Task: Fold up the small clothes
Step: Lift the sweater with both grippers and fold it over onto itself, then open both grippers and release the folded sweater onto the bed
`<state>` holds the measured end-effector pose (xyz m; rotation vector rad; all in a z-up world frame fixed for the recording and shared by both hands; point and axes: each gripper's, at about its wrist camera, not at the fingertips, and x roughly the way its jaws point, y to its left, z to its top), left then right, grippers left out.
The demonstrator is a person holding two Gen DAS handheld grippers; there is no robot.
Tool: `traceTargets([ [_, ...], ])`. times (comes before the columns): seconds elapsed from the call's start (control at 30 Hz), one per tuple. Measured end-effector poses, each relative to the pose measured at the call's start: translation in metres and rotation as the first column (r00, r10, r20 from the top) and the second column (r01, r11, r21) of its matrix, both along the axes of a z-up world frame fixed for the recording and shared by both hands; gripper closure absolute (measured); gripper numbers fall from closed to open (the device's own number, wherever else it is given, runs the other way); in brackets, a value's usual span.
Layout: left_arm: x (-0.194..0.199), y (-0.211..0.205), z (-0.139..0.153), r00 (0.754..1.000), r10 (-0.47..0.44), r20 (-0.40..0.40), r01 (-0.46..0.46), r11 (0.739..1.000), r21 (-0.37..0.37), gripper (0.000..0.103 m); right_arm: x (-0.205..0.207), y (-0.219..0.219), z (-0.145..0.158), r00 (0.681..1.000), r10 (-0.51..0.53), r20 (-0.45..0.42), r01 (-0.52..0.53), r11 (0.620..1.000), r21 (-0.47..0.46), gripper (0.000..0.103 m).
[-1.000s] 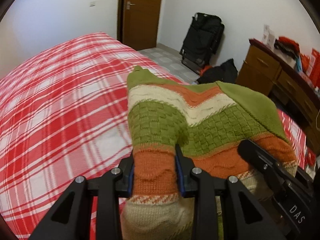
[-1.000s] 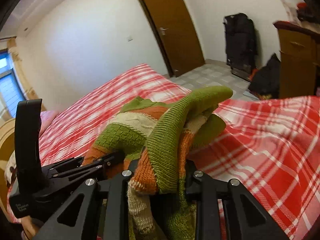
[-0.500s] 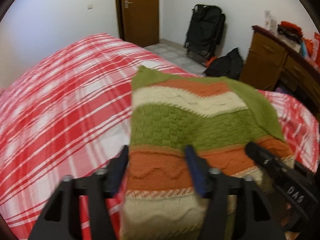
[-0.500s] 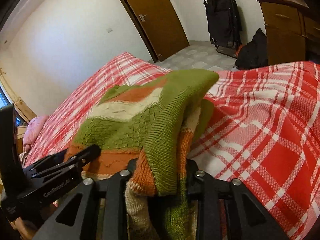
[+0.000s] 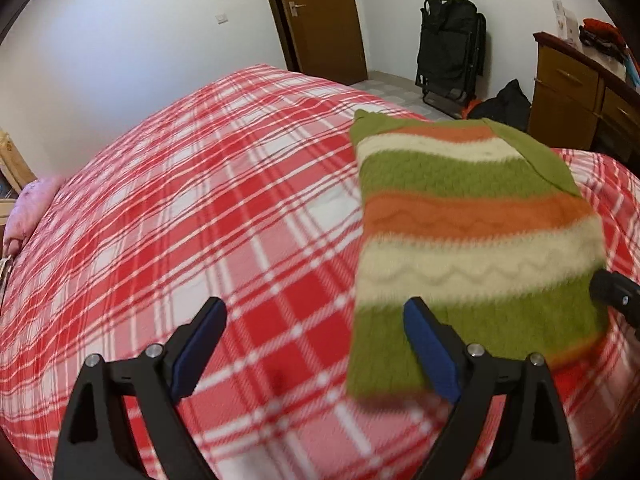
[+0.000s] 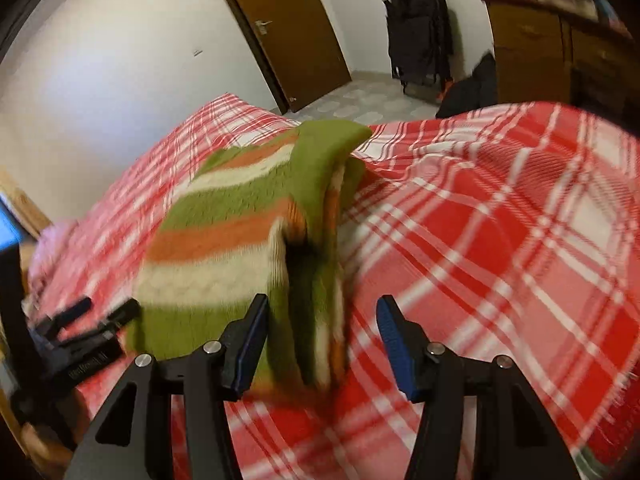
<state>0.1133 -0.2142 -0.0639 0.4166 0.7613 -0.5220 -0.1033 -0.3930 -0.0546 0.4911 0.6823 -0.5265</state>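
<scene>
- Leftmost, a pink pillow [image 5: 30,208] sits at the edge of the bed [image 5: 180,208], which wears a red plaid cover.
- Next, the left gripper [image 5: 316,338] is spread wide and holds nothing; its right finger overlaps the near left corner of the sweater.
- Folded, the striped knit sweater [image 5: 472,248] lies on the bed.
- Then the right gripper [image 6: 322,338] gapes too, the sweater's right edge standing between its fingers, seemingly ungripped.
- Farthest right stands a wooden dresser [image 5: 572,92].
</scene>
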Motion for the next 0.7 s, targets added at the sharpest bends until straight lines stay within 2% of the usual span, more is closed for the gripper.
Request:
traceTargets([
  [0.2, -0.026, 0.022, 0.001, 1.0, 0.004, -0.025, -0.004, 1.0, -0.008, 0.01, -0.039, 0.034, -0.004, 0.999, 0.004, -0.044, -0.008, 0.995, -0.095, 0.047],
  [0.33, -0.049, 0.036, 0.005, 1.0, 0.002, -0.003, -0.002, 1.0, -0.007, 0.01, -0.058, 0.05, 0.002, 1.0, -0.012, -0.006, 0.011, 0.993, -0.121, 0.047],
  [0.57, -0.094, 0.063, 0.035, 0.994, 0.019, 0.106, -0.013, 0.998, -0.055, 0.01, -0.068, 0.077, 0.044, 0.994, -0.049, 0.093, 0.065, 0.982, -0.177, 0.047],
  [0.67, -0.108, 0.074, 0.055, 0.988, 0.036, 0.151, -0.019, 0.994, -0.108, 0.0, -0.076, 0.089, 0.066, 0.989, -0.058, 0.136, 0.086, 0.973, -0.212, 0.047],
  [0.7, -0.112, 0.078, 0.062, 0.986, 0.042, 0.16, -0.021, 0.99, -0.136, 0.0, -0.079, 0.094, 0.075, 0.986, -0.057, 0.154, 0.092, 0.969, -0.23, 0.047],
])
